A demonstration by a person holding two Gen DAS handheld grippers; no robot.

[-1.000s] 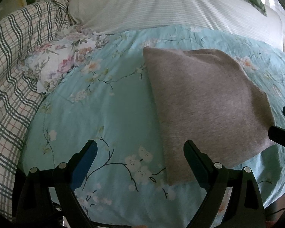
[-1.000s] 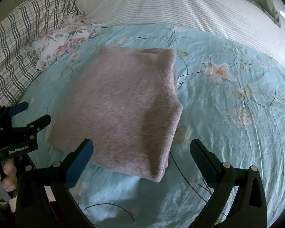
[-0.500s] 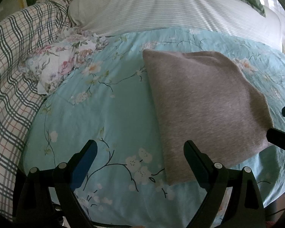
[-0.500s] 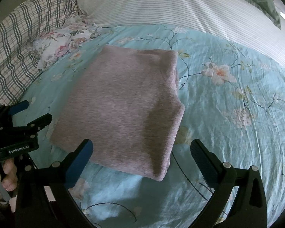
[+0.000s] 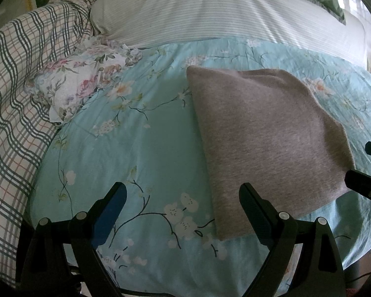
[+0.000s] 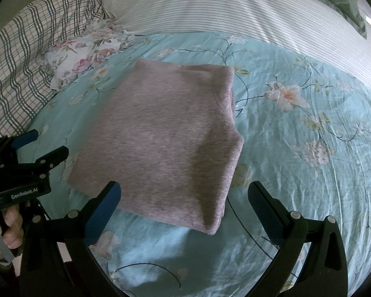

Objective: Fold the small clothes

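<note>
Here the left gripper (image 5: pixel 183 198) stands with its jaws spread wide and nothing between them, hovering over bare floral sheet near the bed's front edge. Its right finger (image 5: pixel 253 209) overlaps the near left corner of the folded garment (image 5: pixel 267 138) in the view, though whether it touches the cloth cannot be told. The right gripper (image 6: pixel 184 196) is likewise wide apart and empty, its fingers framing the garment's near edge from above.

The garment, a grey-mauve knit, lies folded into a thick, roughly rectangular pad on the light blue floral sheet (image 6: pixel 296 148). It sits flat, with stacked layers showing along its right side in the right wrist view. The left gripper also appears at the left edge of that view, just beside the garment's left side, held by a hand (image 6: pixel 5 225).

Farther off, a small floral cloth (image 5: pixel 84 81) lies crumpled beside a plaid blanket (image 5: pixel 17 104). A striped pillow (image 5: pixel 222 12) runs across the head of the bed.
</note>
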